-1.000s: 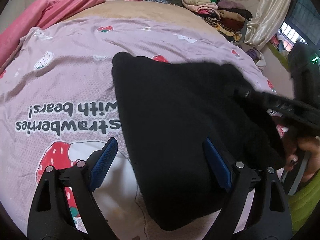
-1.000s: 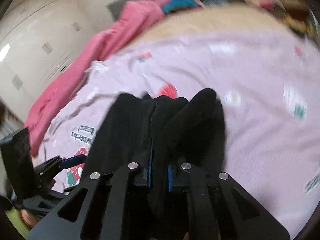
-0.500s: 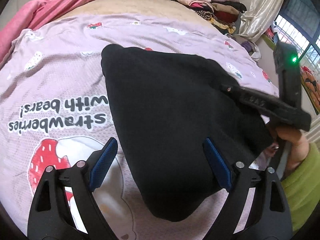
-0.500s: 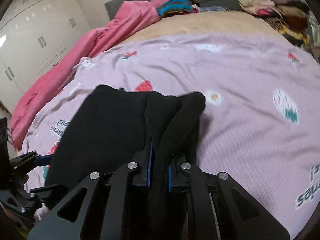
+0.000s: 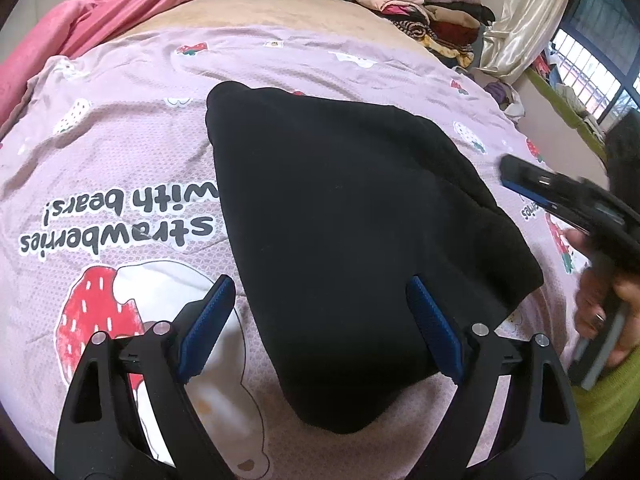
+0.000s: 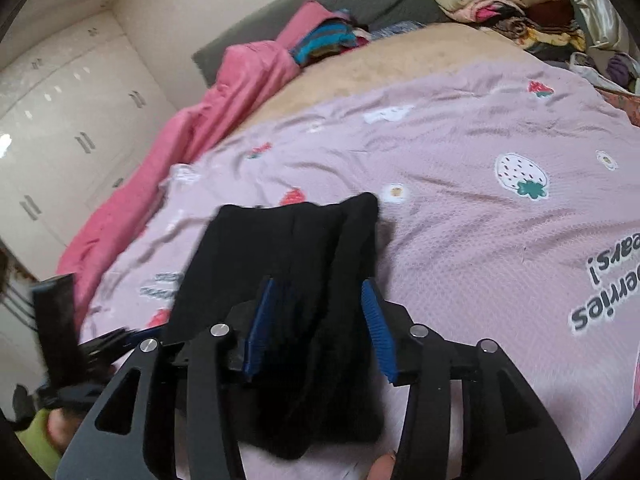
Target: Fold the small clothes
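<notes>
A black garment [image 5: 340, 220] lies folded flat on the pink strawberry bedsheet [image 5: 120, 140]. My left gripper [image 5: 320, 280] hovers open over its near edge, one finger above the cloth and the other above the sheet. In the left wrist view my right gripper [image 5: 560, 196] sits off the garment's right side, clear of it. The right wrist view shows the right gripper [image 6: 318, 286] with its jaws opening. The black garment [image 6: 288, 248] lies slack between them and the blue pads [image 6: 256, 320] do not press on it. The left gripper [image 6: 108, 340] shows at the far left of that view.
A pink blanket [image 5: 100, 20] runs along the bed's far left. Piles of folded clothes [image 5: 420, 12] sit at the head of the bed, beside a cream curtain [image 5: 516, 32]. White wardrobe doors [image 6: 60, 140] stand to the left. A hand [image 5: 600, 304] holds the right gripper.
The right gripper's jaws parted and let go of the black garment's edge, and the gripper drew back to the right. The garment now lies flat. The left gripper stayed open and still.
</notes>
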The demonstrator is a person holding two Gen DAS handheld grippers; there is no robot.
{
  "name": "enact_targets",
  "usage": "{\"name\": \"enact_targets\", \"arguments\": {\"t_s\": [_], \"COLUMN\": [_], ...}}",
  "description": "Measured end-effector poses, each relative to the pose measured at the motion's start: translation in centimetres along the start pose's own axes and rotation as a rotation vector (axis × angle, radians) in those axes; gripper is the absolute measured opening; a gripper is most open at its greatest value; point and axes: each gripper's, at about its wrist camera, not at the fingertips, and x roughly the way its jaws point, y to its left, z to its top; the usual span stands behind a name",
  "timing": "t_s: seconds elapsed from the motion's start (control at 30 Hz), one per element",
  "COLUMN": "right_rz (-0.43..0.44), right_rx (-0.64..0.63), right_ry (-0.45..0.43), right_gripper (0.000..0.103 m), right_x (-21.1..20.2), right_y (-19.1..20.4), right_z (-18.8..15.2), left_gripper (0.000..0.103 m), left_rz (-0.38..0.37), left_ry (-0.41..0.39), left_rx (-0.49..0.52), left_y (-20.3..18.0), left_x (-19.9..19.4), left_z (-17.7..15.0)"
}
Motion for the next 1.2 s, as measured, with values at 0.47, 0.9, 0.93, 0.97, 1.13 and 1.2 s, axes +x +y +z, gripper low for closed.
{"name": "enact_targets", "arguments": {"t_s": [0.47, 0.9, 0.93, 0.97, 1.13, 1.2], "right_rz": [0.036, -0.122, -0.123, -0.125, -0.141, -0.144], "right_rx": [0.001, -0.081, -0.080, -0.080, -0.071, -0.070], "right_ry": [0.119, 0.062, 0.060, 0.059, 0.057, 0.053], "right_gripper": [0.012, 0.027, 0.029, 0.030, 0.038, 0.041], "right_x": [1.5, 1.0, 1.0, 0.8, 0.4, 0.0], "right_y": [1.0, 1.0, 1.1, 1.1, 1.2, 1.3], "right_z": [-2.6, -4.9, -5.0, -5.2, -5.7, -5.9], "left_gripper": [0.080, 0.080, 0.080, 0.080, 0.080, 0.080], "left_rz": [-0.015, -0.024, -0.022, -0.021, -0.025, -0.022], "left_ry": [-0.013, -0.003, -0.003, -0.004, -0.002, -0.005], "left_rx": [-0.023, -0.005, -0.002, -0.002, -0.007, -0.005], "left_y": [-0.4, -1.3, -1.4, -1.4, -1.2, -1.3], "left_x": [-0.9, -0.8, -0.8, -0.9, -1.1, -1.2], "left_z": [-0.6, -1.1, -1.2, -1.4, -1.6, -1.7]}}
